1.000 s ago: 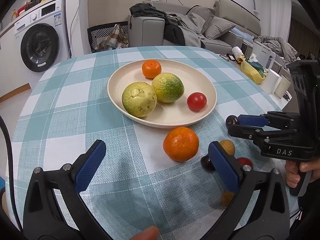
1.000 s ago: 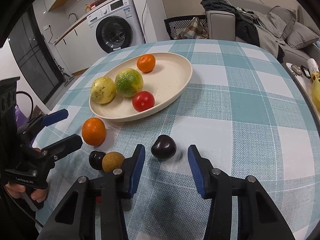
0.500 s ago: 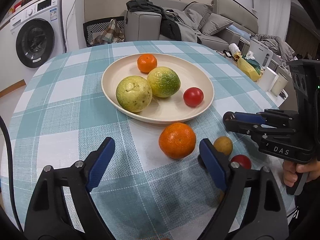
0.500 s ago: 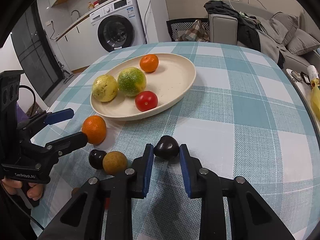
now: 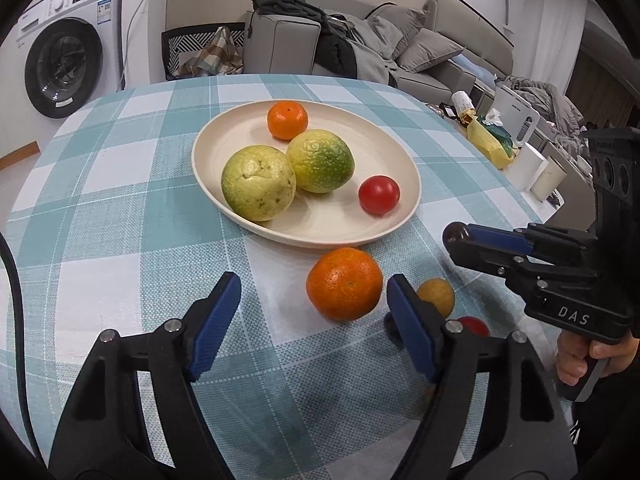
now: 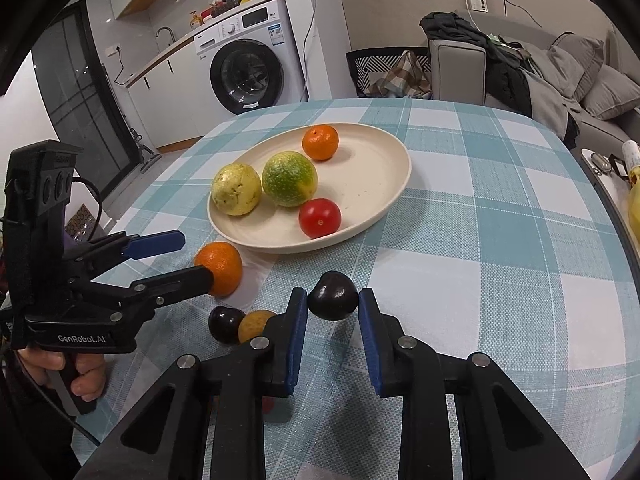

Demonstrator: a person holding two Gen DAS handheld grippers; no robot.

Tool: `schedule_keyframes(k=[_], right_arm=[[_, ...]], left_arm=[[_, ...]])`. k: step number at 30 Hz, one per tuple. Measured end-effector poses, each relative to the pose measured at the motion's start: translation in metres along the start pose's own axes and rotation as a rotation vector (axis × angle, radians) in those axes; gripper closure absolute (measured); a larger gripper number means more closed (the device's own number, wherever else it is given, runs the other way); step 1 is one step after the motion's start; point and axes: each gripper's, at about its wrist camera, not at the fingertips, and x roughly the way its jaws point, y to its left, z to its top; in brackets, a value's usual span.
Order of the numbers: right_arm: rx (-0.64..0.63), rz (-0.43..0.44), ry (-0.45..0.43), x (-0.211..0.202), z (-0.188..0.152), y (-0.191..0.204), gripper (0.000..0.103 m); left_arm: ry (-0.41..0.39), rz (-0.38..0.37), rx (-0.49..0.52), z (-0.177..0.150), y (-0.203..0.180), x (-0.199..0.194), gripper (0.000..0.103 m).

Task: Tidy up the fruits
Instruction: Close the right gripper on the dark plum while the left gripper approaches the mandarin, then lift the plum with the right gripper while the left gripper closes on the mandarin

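Observation:
A cream plate [image 5: 396,164] [image 6: 384,196] holds a small orange [image 5: 287,121], two yellow-green citrus fruits [image 5: 258,189] and a red tomato [image 5: 379,195]. A loose orange [image 5: 344,283] [image 6: 221,267] lies on the cloth just in front of the plate. My left gripper [image 5: 314,312] is open, its fingers close on either side of that orange. My right gripper [image 6: 333,306] is shut on a dark plum [image 6: 333,295], lifted slightly off the cloth. A tan fruit [image 5: 437,296] [image 6: 256,325], another dark plum [image 6: 225,323] and a small red fruit [image 5: 474,325] lie near it.
The round table has a teal and white checked cloth [image 5: 120,208]. A yellow bag [image 5: 490,142] and white cups [image 5: 550,178] stand beyond the right edge. A washing machine [image 6: 248,76] and a sofa [image 5: 360,52] stand behind the table.
My right gripper closed on the dark plum and raised it a little. My left gripper moved forward, bringing its open fingers around the loose orange.

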Motion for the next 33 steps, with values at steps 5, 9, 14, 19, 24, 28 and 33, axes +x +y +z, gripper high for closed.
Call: schedule_keyframes(k=[5, 9, 14, 19, 24, 28, 33], right_arm=[[0.008, 0.003, -0.009, -0.002, 0.001, -0.002, 0.076], [0.008, 0.002, -0.014, -0.004, 0.001, -0.001, 0.076], [0.005, 0.001, -0.013, -0.004, 0.001, -0.001, 0.076], [0.006, 0.001, -0.015, -0.004, 0.001, -0.002, 0.076], [0.005, 0.000, -0.018, -0.004, 0.001, -0.002, 0.076], [0.003, 0.000, -0.022, -0.004, 0.001, -0.001, 0.076], [0.004, 0.004, -0.035, -0.006, 0.001, 0.000, 0.076]], left_arm=[[0.025, -0.006, 0.003, 0.001, -0.006, 0.009, 0.038], [0.038, -0.016, -0.001, 0.001, -0.007, 0.014, 0.045], [0.048, -0.070, -0.026, 0.002, -0.004, 0.018, 0.062], [0.040, -0.053, -0.008, 0.001, -0.008, 0.016, 0.065], [0.025, -0.047, -0.009, 0.002, -0.007, 0.012, 0.065], [0.001, -0.052, -0.010, 0.002, -0.006, 0.005, 0.065], [-0.035, -0.066, 0.002, 0.006, -0.008, -0.006, 0.065]])
